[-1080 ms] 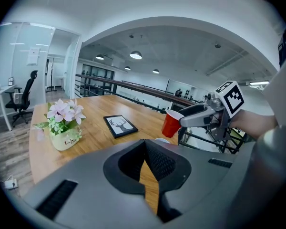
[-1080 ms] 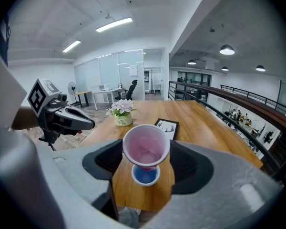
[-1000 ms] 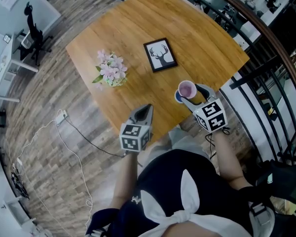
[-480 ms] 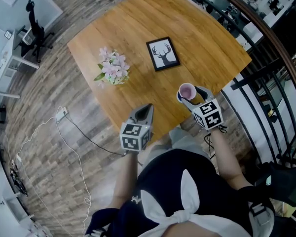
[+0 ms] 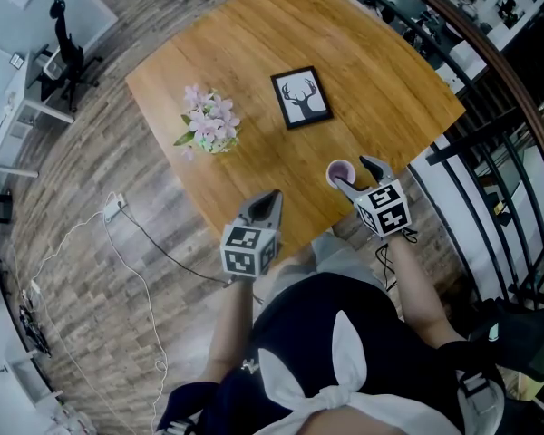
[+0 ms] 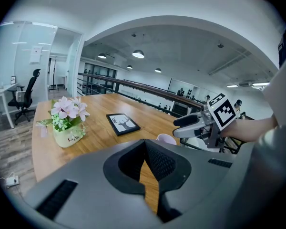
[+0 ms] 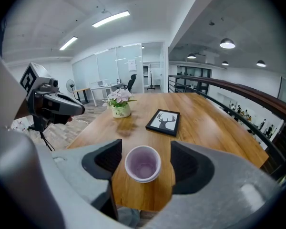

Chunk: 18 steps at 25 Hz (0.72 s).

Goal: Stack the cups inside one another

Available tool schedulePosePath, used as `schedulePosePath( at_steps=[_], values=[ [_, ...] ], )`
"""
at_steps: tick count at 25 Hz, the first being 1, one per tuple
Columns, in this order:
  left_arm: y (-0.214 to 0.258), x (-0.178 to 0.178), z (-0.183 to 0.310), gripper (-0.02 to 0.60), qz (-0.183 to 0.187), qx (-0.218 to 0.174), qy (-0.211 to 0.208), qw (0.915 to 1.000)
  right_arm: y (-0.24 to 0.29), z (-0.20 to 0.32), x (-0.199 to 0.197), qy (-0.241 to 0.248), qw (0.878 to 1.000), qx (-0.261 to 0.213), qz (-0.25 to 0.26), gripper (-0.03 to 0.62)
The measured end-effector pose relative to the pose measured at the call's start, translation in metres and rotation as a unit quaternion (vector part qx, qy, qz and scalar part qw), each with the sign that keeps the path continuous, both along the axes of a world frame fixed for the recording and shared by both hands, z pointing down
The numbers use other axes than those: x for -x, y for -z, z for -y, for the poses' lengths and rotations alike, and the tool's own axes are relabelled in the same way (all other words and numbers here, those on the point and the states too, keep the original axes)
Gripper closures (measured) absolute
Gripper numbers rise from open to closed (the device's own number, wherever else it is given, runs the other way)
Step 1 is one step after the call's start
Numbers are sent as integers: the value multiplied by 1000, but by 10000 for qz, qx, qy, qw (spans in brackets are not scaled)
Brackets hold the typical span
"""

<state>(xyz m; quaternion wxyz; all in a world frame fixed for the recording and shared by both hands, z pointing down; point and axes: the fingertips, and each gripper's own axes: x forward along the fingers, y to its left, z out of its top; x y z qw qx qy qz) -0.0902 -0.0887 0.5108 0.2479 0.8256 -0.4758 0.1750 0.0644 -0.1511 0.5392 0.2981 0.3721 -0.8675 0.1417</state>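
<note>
- Flower pot (image 5: pixel 206 127) sits at the left of the wooden surface (image 5: pixel 363 71).
- Left gripper (image 5: pixel 267 203) hangs over the near edge, jaws pressed together, nothing in them.
- Deer picture (image 5: pixel 301 98) lies flat mid-surface.
- Lilac cup (image 5: pixel 340 171) stands upright near the right edge, between the right gripper's (image 5: pixel 352 172) wide-open jaws, neither touching it.

The little white pot (image 6: pixel 71 138) under the pink flowers (image 6: pixel 66 109), at the left of the left gripper view, has a short word on its front. It looks like "Life", but the letters are small. A paper sheet (image 6: pixel 36 54) on the glass wall (image 6: pixel 19 75), upper left, is too small to read.
</note>
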Motion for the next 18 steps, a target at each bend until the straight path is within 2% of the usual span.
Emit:
schedulePosePath(
  at_steps=[4, 6, 11, 12, 18],
  values=[
    [0, 0, 0, 563, -2, -2, 7, 10000, 5, 0, 2, 35, 10000, -37, 51, 279],
    [2, -2, -1, 565, -5, 10, 10, 10000, 10, -1, 3, 73, 9999, -72, 116, 307],
    [3, -4, -1, 565, -13, -15, 10, 10000, 25, -8, 10, 275, 9987, -271, 333, 573],
    [3, -4, -1, 565, -12, -21, 8, 10000, 27, -10, 13, 349, 9983, -286, 362, 595],
    [1, -5, -8, 565, -17, -28, -2, 10000, 34, -27, 24, 769, 9961, -305, 318, 595]
  ],
)
